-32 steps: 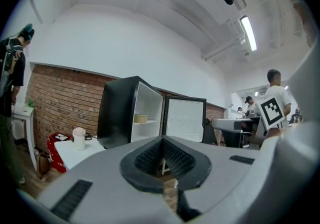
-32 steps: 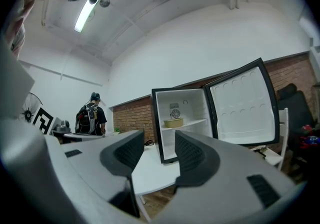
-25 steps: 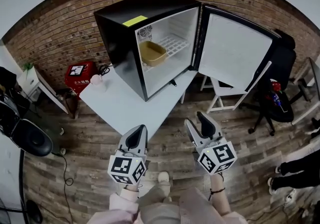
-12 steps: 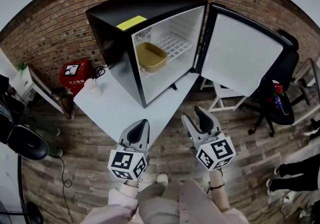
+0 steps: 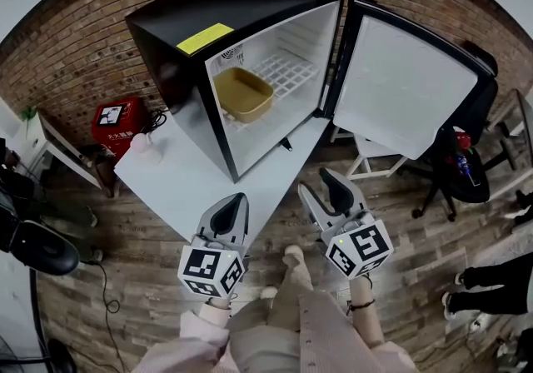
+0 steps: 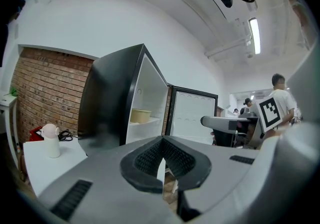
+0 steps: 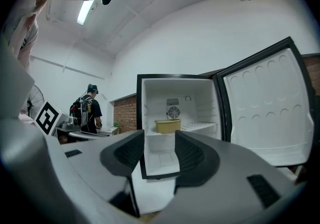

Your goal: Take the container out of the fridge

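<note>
A tan container (image 5: 243, 95) sits on the wire shelf inside the black mini fridge (image 5: 179, 47), whose door (image 5: 400, 88) stands wide open to the right. The fridge rests on a white table (image 5: 191, 184). My left gripper (image 5: 236, 201) hangs shut and empty over the table's near corner, well short of the fridge. My right gripper (image 5: 321, 188) is open and empty, off the table's edge, below the open door. In the left gripper view the container (image 6: 140, 115) shows beyond the shut gripper (image 6: 161, 143). In the right gripper view the container (image 7: 167, 126) lies straight ahead, above the open gripper (image 7: 160, 150).
A small white flask with a pink cap (image 5: 143, 145) stands on the table's left end. A red box (image 5: 114, 121) sits against the brick wall. A white folding stand (image 5: 366, 167) and a black chair (image 5: 466, 163) are under and right of the door. A person (image 7: 87, 110) stands far left.
The fridge has grown larger and shifted left in the head view as the person stepped closer. Both grippers edged forward; the jaws kept their states.
</note>
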